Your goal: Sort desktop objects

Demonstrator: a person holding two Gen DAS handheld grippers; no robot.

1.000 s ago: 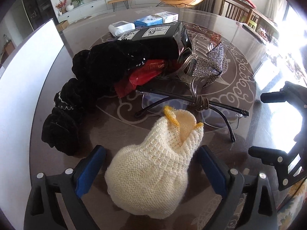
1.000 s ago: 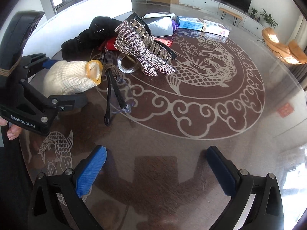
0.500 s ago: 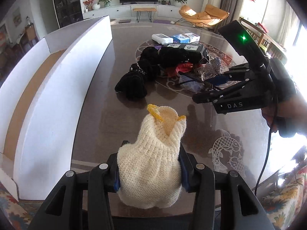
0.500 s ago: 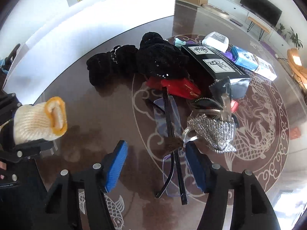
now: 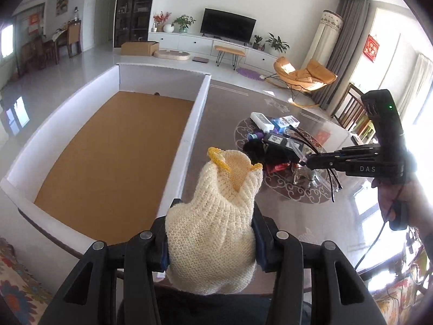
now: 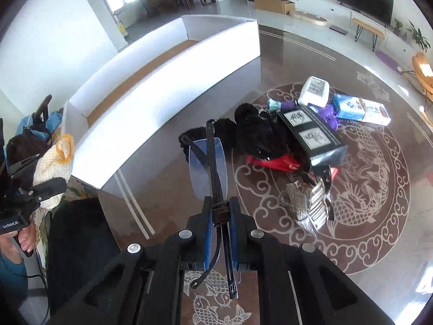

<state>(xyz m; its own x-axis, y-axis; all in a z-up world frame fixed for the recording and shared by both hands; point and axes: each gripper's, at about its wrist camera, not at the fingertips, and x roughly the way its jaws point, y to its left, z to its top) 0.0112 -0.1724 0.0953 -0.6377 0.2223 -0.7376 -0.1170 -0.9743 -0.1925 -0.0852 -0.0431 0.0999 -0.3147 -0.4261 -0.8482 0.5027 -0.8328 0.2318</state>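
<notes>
A big living room with a TV (image 5: 228,28) and an orange chair (image 5: 304,75) sits behind a dark shiny counter (image 6: 284,62) with swirl and fish drawings on it.

In the left wrist view, the left gripper (image 5: 211,233) is pressed onto a cream knit glove (image 5: 213,233) at the bottom middle of the frame. The glove is up in the air, and its yellow-edged cuff points away from the camera. A white box (image 5: 197,124) with a brown floor fills the left side of the frame, just past the glove.

In the right wrist view, the right gripper (image 6: 219,218) pinches a pair of glasses (image 6: 209,162) at the bottom middle, near the hinge. The glasses are lifted, and 1 clear lens sticks out ahead of the blue pads (image 6: 207,233).

The other things lie in a pile on the counter at the right of that frame: black fluffy cloth (image 6: 254,132), a black case (image 6: 314,132), a red bag (image 6: 273,161), a sparkly hair clip (image 6: 308,203), a white device (image 6: 314,90) and a blue carton (image 6: 361,109).
</notes>
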